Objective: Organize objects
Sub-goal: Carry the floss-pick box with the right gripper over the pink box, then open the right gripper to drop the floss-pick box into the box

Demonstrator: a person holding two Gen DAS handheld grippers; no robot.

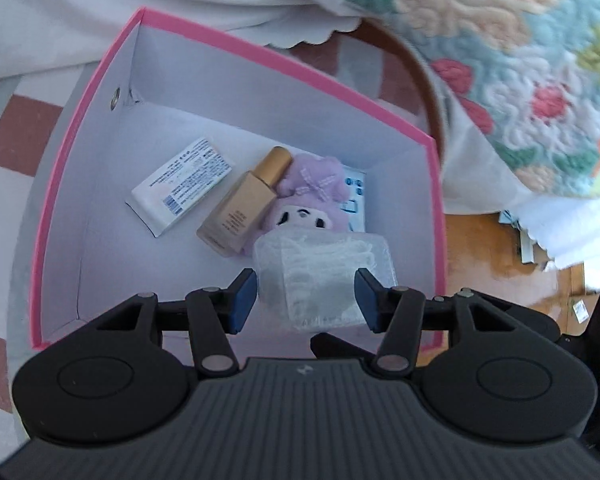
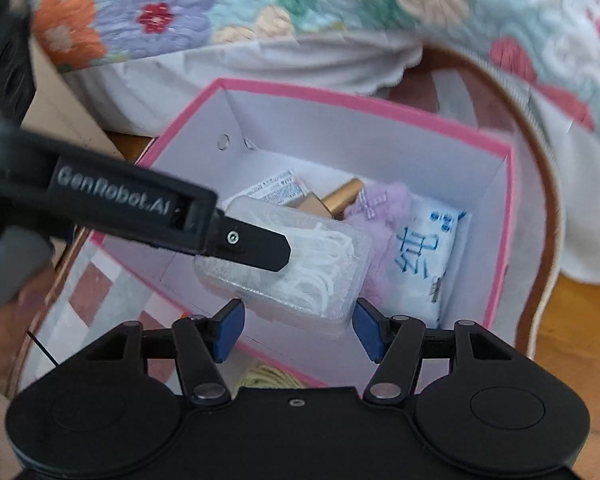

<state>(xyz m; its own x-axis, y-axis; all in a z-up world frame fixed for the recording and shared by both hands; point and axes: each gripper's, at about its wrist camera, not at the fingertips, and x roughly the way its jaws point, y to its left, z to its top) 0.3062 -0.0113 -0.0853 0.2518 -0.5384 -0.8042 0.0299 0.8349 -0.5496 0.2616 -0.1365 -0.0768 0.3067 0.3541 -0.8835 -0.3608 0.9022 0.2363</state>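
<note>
1. Left gripper tips steeply down over the pink box, its blue pads set either side of the clear case of floss picks. From its own camera the pads do not seem to press on the case.
2. In the right wrist view that same left gripper reaches in from the left, one black finger lying across the top of the clear case; the jaws are opening.
3. Right gripper also points sharply down, hanging over the near wall of the box, jaws parted with nothing between the pads.
4. A hand shows at the far left edge of the right wrist view, blurred.
5. Inside the box, which has white walls and a pink rim: the clear case of floss picks sits nearest the near wall.
6. Just behind it lies a purple plush toy with a checked bow, touching a beige bottle with a gold cap on its left.
7. Left of the bottle, a white tube with printed text lies flat on the box floor.
8. On the right side, a white packet with blue print leans partly under the plush.
9. The box stands on a checked cloth on a round surface, beside a flowered quilt.
</note>
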